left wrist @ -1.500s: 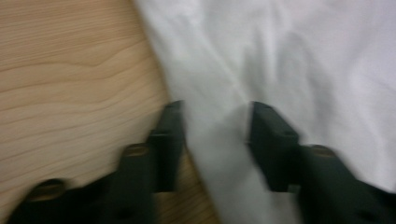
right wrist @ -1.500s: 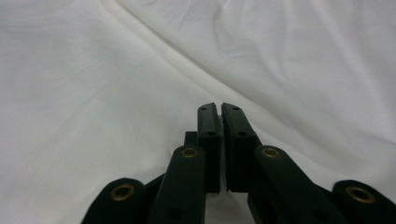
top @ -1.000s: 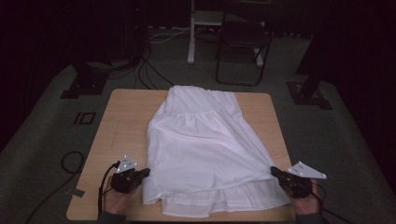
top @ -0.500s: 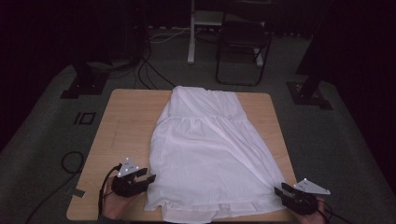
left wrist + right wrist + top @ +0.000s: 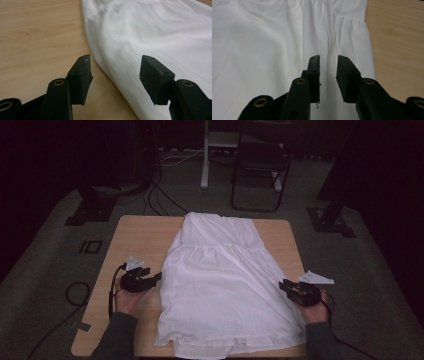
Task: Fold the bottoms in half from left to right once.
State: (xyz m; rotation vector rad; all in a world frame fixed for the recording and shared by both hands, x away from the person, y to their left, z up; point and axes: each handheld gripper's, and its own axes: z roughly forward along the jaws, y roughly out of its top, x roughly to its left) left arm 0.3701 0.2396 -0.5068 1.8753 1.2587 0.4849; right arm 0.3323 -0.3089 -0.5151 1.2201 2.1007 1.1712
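L gripper (image 5: 158,278): jaws spread, just been opening, nothing pinched; garment edge runs between them, untouched.
R gripper (image 5: 284,285): jaws narrow but apart, just been closing, over cloth, none caught (gap looks bare).
White garment (image 5: 225,285): flat on table (image 5: 140,235), hem toward person.
Next grab, imo: go low, take side edges at matching spots, both layers, w/o dragging.

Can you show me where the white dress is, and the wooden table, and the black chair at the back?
White cloth dress (image 5: 225,285), high view, middle of the skirt.
Light wooden table (image 5: 142,237), high view, bare top left of the dress.
Black metal folding chair (image 5: 260,157), high view, on its seat.
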